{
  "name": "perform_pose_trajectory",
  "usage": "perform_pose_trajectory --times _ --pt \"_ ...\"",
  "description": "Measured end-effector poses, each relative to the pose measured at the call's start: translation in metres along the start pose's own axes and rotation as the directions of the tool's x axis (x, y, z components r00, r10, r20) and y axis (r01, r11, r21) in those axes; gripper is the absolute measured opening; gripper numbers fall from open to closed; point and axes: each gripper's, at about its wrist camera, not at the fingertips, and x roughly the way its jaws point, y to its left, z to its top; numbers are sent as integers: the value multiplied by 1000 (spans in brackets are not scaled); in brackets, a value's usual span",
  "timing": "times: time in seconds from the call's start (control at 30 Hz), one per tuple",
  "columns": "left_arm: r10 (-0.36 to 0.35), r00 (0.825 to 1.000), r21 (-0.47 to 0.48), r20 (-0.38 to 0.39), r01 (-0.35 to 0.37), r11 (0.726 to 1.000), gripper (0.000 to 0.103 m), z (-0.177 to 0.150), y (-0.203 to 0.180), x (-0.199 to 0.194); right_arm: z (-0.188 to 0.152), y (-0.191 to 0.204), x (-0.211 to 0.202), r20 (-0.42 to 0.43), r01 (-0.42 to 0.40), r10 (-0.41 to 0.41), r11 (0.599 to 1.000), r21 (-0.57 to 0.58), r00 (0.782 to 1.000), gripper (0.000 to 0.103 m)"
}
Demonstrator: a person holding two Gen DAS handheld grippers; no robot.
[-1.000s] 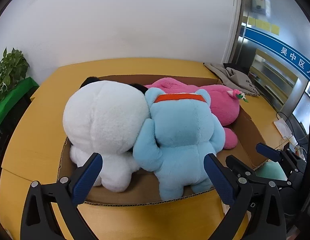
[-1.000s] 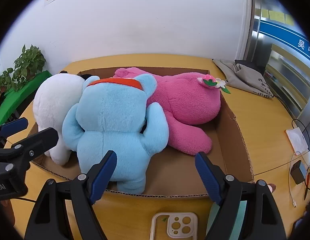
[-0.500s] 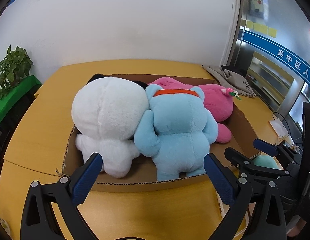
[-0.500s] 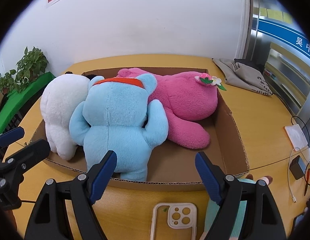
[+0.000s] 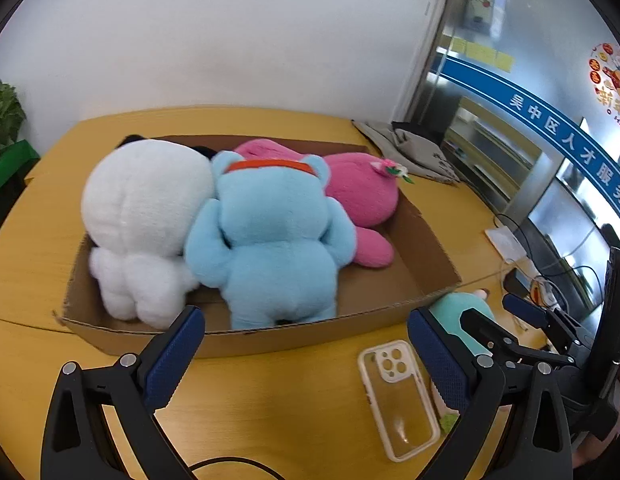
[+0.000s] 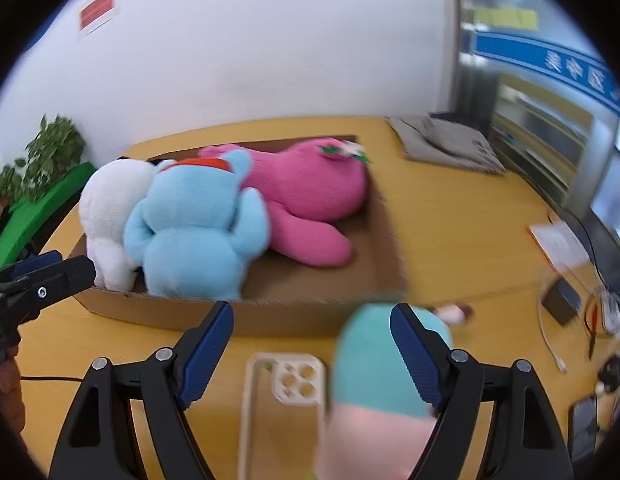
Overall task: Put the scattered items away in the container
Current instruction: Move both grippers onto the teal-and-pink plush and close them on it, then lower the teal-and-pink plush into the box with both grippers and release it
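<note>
The cardboard box (image 5: 426, 240) sits mid-table holding a white plush (image 5: 145, 216), a blue plush (image 5: 269, 240) and a pink plush (image 5: 362, 196). A teal-and-pink plush (image 6: 374, 368) and a clear phone case (image 5: 402, 396) lie outside its near edge. Both the left gripper (image 5: 305, 356) and the right gripper (image 6: 312, 356) have wide, empty jaws.

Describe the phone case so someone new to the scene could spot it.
Find the cardboard box of plush toys on the yellow table. On the table just in front of the box's near wall lies the phone case, flat, beside a teal and pink plush. It is the only hard, see-through thing there, with a white rim and camera cutouts.
</note>
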Motion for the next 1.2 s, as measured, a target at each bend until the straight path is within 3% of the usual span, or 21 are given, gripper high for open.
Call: perform_pose_trajectory --times 0.13,0.27,0.33,0.53,0.6,0.63,0.67,0.7,0.83,1.0,1.2 --pt "-138 986 29 -98 142 990 102 1 -36 36 -29 -37 -4 -71 55 -50 996 68 996 81" --pt "-247 944 7 -217 255 967 102 -1 -71 79 -66 -36 14 -187 83 -80 996 10 979 81" --pt "-270 928 6 -258 281 960 102 -4 -84 96 -78 -32 18 -190 90 -92 996 -18 978 82" --pt "-343 884 -12 -318 358 934 102 -17 -112 131 -84 -43 24 -191 16 -15 1000 5 982 82" --pt "-354 868 -18 -348 371 928 86 -23 -116 140 -86 -44 24 -184 -2 3 1000 3 983 78" --pt "-384 852 -36 -356 398 917 82 -25 -117 143 -87 -44 23 -179 -8 9 1000 7 984 74" --pt "-396 846 -45 -356 408 912 79 -26 -116 144 -87 -45 23 -175 -14 17 1000 18 984 74" --pt "-399 845 -42 -355 412 910 72 -26 -117 143 -87 -46 23 -172 -24 29 999 31 985 71" --pt "-394 853 -23 -343 412 911 65 -24 -121 131 -83 -49 19 -164 -76 86 995 62 983 61" --pt "-366 896 41 -252 388 921 64 -4 -127 85 -71 -40 -3 -89 -126 131 990 60 987 60" --pt "-345 935 120 -78 352 928 64 56 -120 32 -14 -17 -35 57 -183 184 983 -20 981 60"
